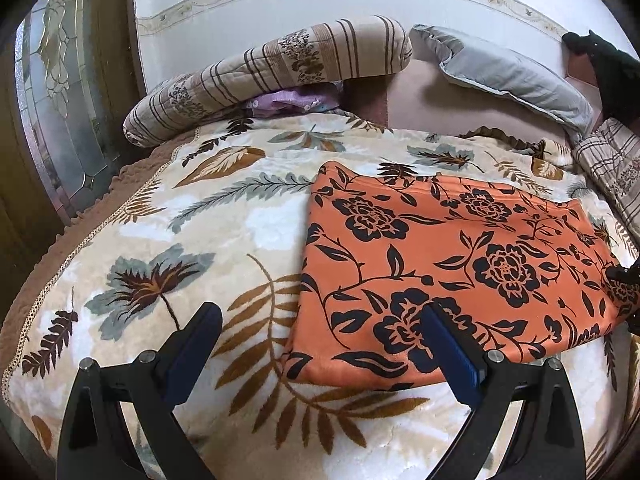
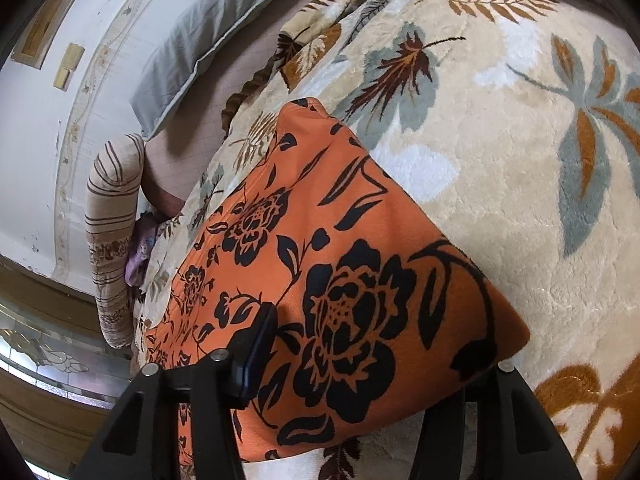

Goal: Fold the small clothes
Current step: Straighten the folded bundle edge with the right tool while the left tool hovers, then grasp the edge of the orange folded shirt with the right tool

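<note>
An orange cloth with black flowers (image 1: 452, 264) lies folded flat on the leaf-patterned blanket (image 1: 192, 248). My left gripper (image 1: 324, 320) is open above the cloth's near left corner; its right finger (image 1: 452, 352) is over the cloth, its left finger (image 1: 196, 344) over the blanket. In the right wrist view the same cloth (image 2: 352, 280) fills the middle. My right gripper (image 2: 360, 360) is open, its left finger (image 2: 256, 352) on top of the cloth's corner, and the right finger hidden under the cloth edge. The right gripper also shows at the cloth's far right edge (image 1: 624, 276).
A striped bolster (image 1: 264, 76) and a grey pillow (image 1: 508, 76) lie at the head of the bed by the white wall. A purple cloth (image 1: 288, 100) is tucked under the bolster. A glass door (image 1: 60, 92) stands at the left.
</note>
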Tool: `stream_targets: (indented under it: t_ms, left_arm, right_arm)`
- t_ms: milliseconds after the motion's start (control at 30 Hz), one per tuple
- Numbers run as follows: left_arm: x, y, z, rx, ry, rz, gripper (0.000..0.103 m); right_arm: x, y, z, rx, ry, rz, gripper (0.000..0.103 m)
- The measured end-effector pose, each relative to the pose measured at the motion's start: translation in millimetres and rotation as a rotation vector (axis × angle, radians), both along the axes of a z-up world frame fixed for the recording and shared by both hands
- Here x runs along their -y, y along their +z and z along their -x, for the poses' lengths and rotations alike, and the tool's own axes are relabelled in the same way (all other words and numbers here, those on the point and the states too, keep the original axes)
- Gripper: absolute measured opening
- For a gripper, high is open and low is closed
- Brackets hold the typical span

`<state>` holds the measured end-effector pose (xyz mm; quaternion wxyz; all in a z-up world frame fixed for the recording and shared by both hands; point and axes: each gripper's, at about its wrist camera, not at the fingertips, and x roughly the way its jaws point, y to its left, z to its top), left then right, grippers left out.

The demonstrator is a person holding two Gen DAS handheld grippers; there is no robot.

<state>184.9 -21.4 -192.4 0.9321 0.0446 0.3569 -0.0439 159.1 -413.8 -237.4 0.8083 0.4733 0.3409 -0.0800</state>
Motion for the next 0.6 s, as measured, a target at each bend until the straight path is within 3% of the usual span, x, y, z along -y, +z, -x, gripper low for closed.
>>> stream_targets:
  t_ms: [167,333,600]
  left_arm:
    - [-0.8,-0.4,-1.4,-0.002,0.003,0.003,0.099]
    - [0.0,-2.2,-3.1,-0.005,0.007,-0.003,0.099]
    - [2.0,-6.2,-6.3,-0.015,0.010,-0.014,0.099]
  right_arm:
    - [-0.1,0.7,0.2,0.009,0.003,0.005,0.056]
    - [0.4,2.3,1.4,0.000,-0.001,0.041,0.039]
    - [1.8,-0.9,-1.4,-0.013,-0.002,0.036,0.036]
